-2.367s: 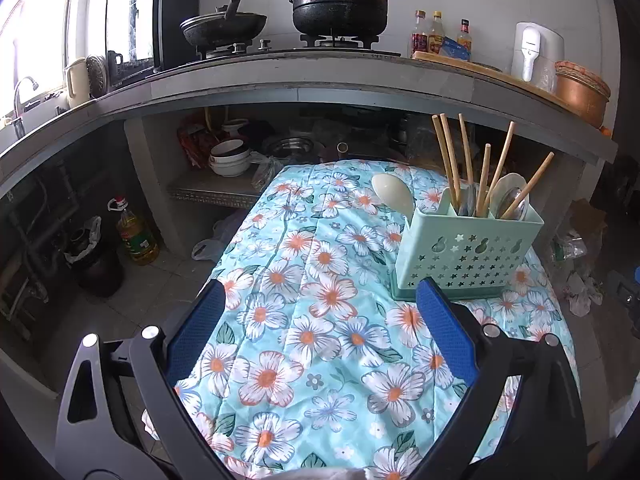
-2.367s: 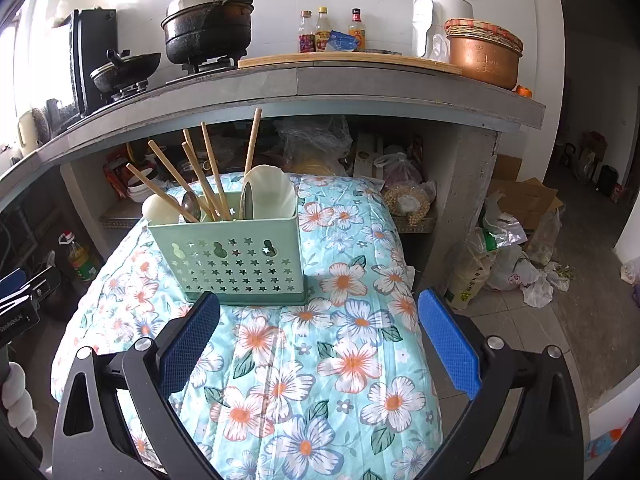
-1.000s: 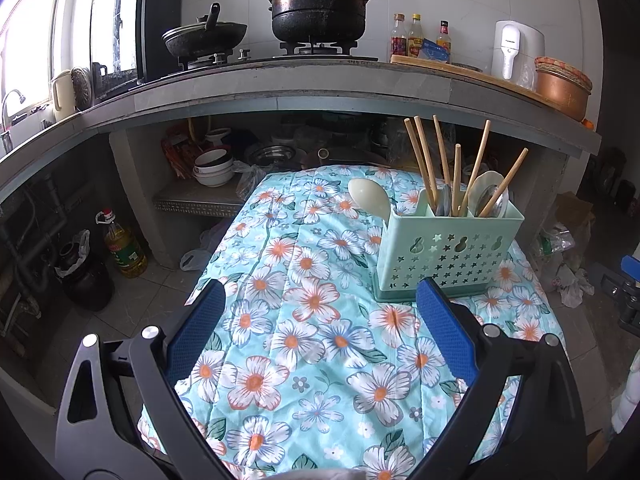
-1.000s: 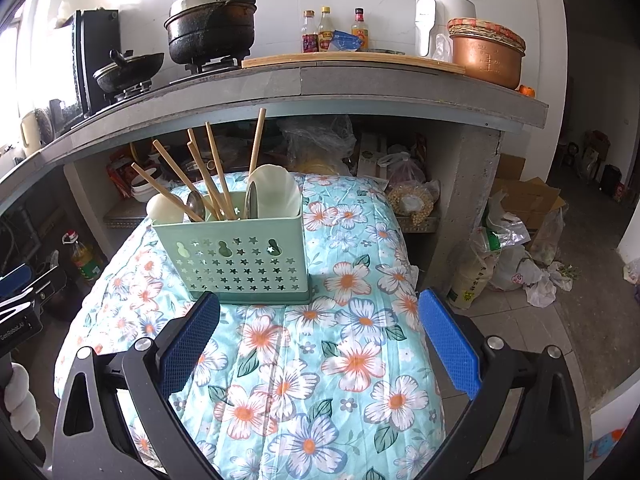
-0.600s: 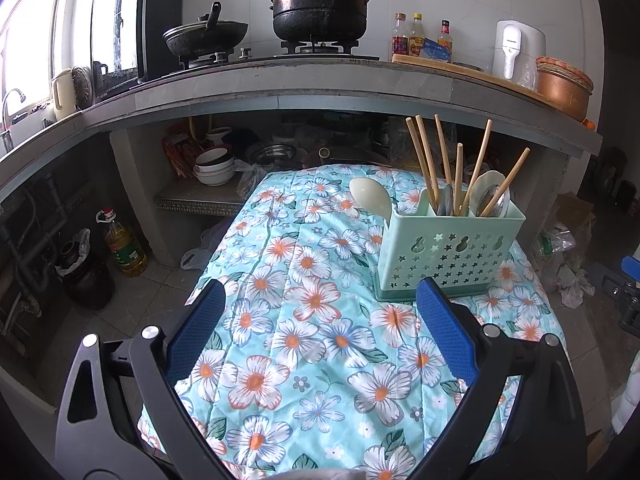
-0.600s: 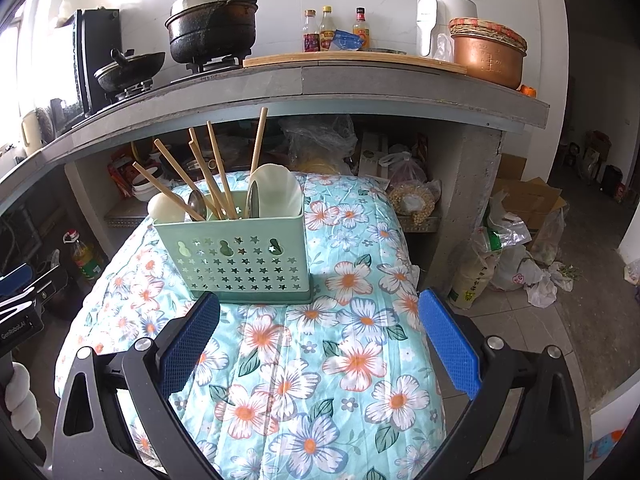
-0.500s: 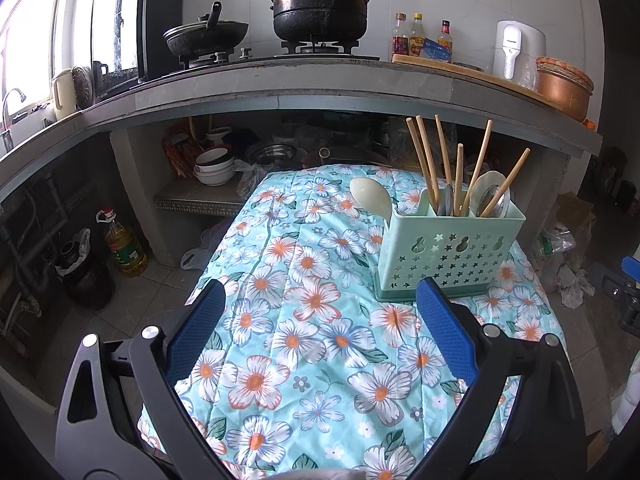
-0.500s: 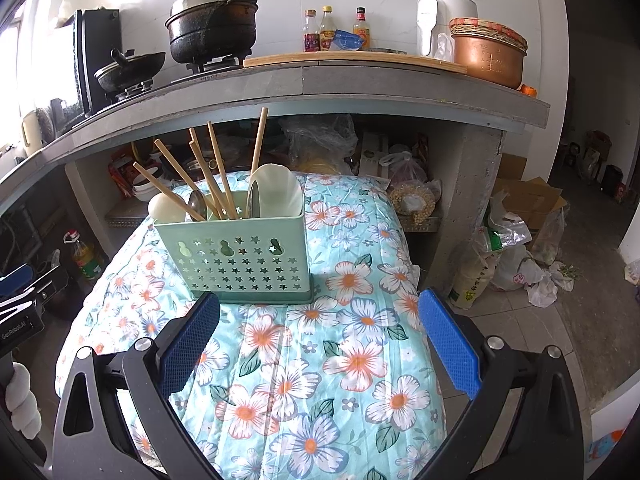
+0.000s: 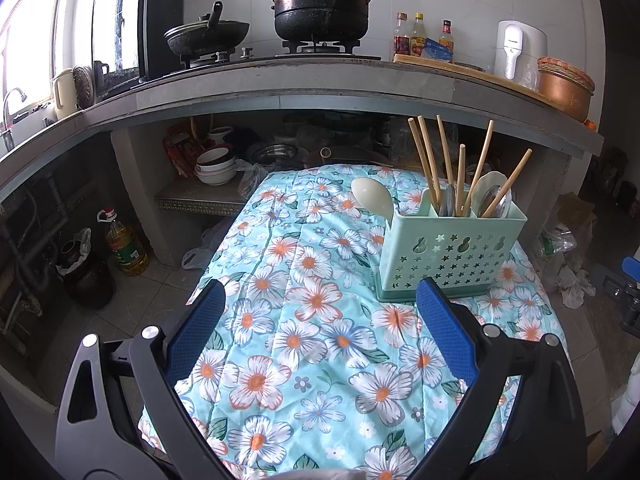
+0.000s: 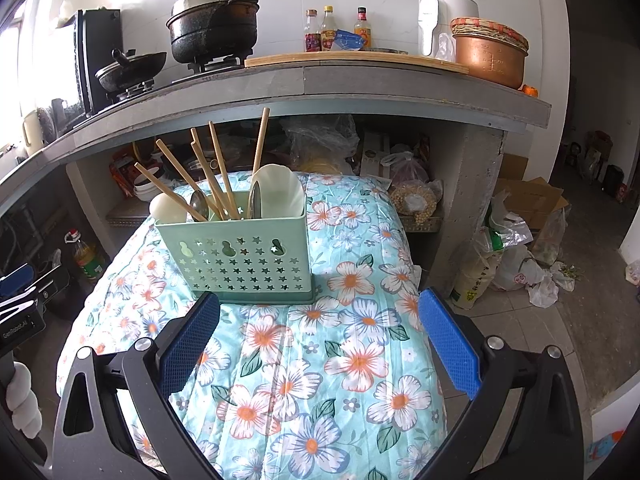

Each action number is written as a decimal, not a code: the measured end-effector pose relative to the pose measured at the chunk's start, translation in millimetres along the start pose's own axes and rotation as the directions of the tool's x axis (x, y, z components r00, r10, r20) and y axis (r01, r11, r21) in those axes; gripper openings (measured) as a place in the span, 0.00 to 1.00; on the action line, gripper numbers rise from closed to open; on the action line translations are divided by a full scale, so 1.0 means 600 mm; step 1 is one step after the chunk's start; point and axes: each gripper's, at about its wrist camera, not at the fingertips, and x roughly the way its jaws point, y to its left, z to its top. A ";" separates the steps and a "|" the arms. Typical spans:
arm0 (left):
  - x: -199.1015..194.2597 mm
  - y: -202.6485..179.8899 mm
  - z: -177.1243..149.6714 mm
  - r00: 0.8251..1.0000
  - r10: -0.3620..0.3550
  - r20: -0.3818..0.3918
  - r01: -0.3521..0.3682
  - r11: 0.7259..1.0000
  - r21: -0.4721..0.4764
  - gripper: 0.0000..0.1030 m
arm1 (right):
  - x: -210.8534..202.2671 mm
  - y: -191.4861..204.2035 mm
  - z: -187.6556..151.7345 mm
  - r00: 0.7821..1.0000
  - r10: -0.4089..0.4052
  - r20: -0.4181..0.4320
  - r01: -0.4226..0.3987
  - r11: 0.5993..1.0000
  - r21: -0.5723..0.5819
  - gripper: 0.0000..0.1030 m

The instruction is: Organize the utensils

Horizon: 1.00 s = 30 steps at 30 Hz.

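A mint green utensil holder (image 9: 448,252) with star holes stands on the floral tablecloth (image 9: 304,320); it also shows in the right wrist view (image 10: 240,256). Several wooden chopsticks (image 9: 460,168) stand in its middle part, with metal spoons among them. A cream spoon (image 9: 372,200) leans in its left end and a white spoon (image 10: 280,192) in its right end. My left gripper (image 9: 320,316) is open and empty, hovering before the holder. My right gripper (image 10: 318,320) is open and empty, just in front of the holder.
A grey concrete counter (image 9: 320,80) with a black pot (image 9: 320,4), wok, bottles and a copper bowl (image 10: 490,56) runs behind the table. Bowls and bags sit on the shelf beneath. An oil bottle (image 9: 124,240) stands on the floor left; bags (image 10: 504,256) lie right.
Both grippers have pulled back a little from the holder since 2.4 s ago; in the last half second almost nothing has moved. Both stay open and empty.
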 end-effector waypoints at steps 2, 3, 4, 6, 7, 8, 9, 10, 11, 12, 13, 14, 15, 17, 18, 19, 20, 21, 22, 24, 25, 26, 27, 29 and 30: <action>0.000 0.000 0.000 1.000 -0.001 0.000 0.001 1.000 0.000 0.90 | 0.000 0.001 0.000 1.000 0.000 0.000 0.000 1.000 0.000 0.94; 0.000 0.000 0.000 1.000 -0.001 0.000 0.001 1.000 0.000 0.90 | 0.000 0.001 0.000 1.000 0.000 0.000 0.000 1.000 0.000 0.94; 0.000 0.000 0.000 1.000 0.000 0.001 0.000 1.000 0.000 0.90 | 0.000 0.000 0.000 1.000 0.000 0.000 0.000 1.000 0.000 0.94; 0.001 0.000 0.000 1.000 -0.001 0.000 0.001 1.000 0.001 0.90 | 0.000 0.000 0.000 1.000 0.000 0.000 0.000 1.000 0.000 0.94; 0.001 0.000 0.000 1.000 -0.001 0.000 0.001 1.000 0.000 0.90 | 0.000 0.002 0.000 1.000 0.000 0.000 0.000 1.000 0.000 0.94; 0.001 0.000 0.000 1.000 -0.001 -0.001 0.001 1.000 0.000 0.90 | 0.000 0.001 0.000 1.000 0.000 0.000 0.000 1.000 0.000 0.94; 0.001 0.000 0.000 1.000 -0.001 -0.001 0.001 1.000 0.000 0.90 | 0.000 0.002 0.000 1.000 0.000 0.001 0.000 1.000 0.000 0.94; 0.001 0.000 0.000 1.000 0.000 0.000 0.000 1.000 0.001 0.90 | 0.000 0.002 0.000 1.000 0.000 0.000 0.000 1.000 0.000 0.94; 0.001 0.000 0.000 1.000 -0.001 0.000 0.001 1.000 0.000 0.90 | 0.000 0.001 0.000 1.000 0.000 0.000 0.000 1.000 0.001 0.94; 0.001 0.000 0.001 1.000 -0.002 0.000 0.002 1.000 0.000 0.90 | 0.000 0.001 0.000 1.000 -0.001 0.000 0.001 1.000 0.000 0.94; 0.001 0.000 0.000 1.000 -0.002 0.000 0.002 1.000 0.001 0.90 | 0.000 0.002 0.000 1.000 -0.001 0.000 0.001 1.000 0.001 0.94; 0.001 0.000 0.000 1.000 -0.001 0.000 0.001 1.000 0.001 0.90 | 0.000 0.002 0.000 1.000 0.000 0.000 0.000 1.000 0.001 0.94; 0.001 0.000 0.001 1.000 -0.001 0.000 0.001 1.000 0.001 0.90 | 0.000 0.002 0.000 1.000 0.000 0.000 0.000 1.000 0.001 0.94; 0.001 0.000 0.001 1.000 -0.002 -0.001 0.002 1.000 0.001 0.90 | 0.000 0.002 0.000 1.000 -0.001 -0.001 0.001 1.000 0.001 0.94; 0.001 0.000 0.000 1.000 -0.002 -0.001 0.002 1.000 0.000 0.90 | 0.000 0.002 0.000 1.000 0.000 -0.001 0.000 1.000 0.001 0.94; 0.001 0.000 0.000 1.000 -0.001 0.000 0.001 1.000 0.001 0.90 | 0.000 0.002 0.000 1.000 0.001 -0.001 -0.001 1.000 0.000 0.94; 0.001 0.000 0.000 1.000 0.000 -0.001 0.000 1.000 0.001 0.90 | 0.000 0.003 0.000 1.000 0.000 0.000 0.000 1.000 0.000 0.94; 0.001 0.000 0.001 1.000 -0.001 -0.001 0.001 1.000 0.001 0.90 | 0.000 0.004 0.000 1.000 0.000 -0.001 0.000 1.000 0.000 0.94; 0.001 0.000 0.001 1.000 -0.002 -0.001 0.002 1.000 0.000 0.90 | 0.000 0.003 0.000 1.000 0.001 -0.001 -0.001 1.000 0.000 0.94; 0.001 0.000 0.001 1.000 0.000 0.000 0.000 1.000 0.001 0.90 | 0.000 0.004 0.000 1.000 0.000 -0.001 0.000 1.000 0.000 0.94; 0.002 0.000 0.001 1.000 -0.001 -0.001 0.001 1.000 0.001 0.90 | 0.000 0.003 0.000 1.000 0.000 -0.001 0.000 1.000 0.001 0.94; 0.002 0.000 0.001 1.000 -0.001 -0.001 0.001 1.000 0.001 0.90 | 0.000 0.003 0.000 1.000 0.001 -0.002 -0.001 1.000 0.002 0.94; 0.002 0.000 0.001 1.000 0.000 0.000 0.000 1.000 0.001 0.90 | 0.000 0.004 0.000 1.000 0.001 -0.001 -0.001 1.000 0.001 0.94; 0.002 0.001 0.001 1.000 -0.002 -0.001 0.002 1.000 0.001 0.90 | 0.000 0.005 0.000 1.000 0.002 -0.001 -0.002 1.000 0.001 0.94; 0.002 0.000 0.000 1.000 -0.001 -0.001 0.001 1.000 0.001 0.90 | 0.000 0.005 0.000 1.000 0.003 -0.001 -0.003 1.000 0.002 0.94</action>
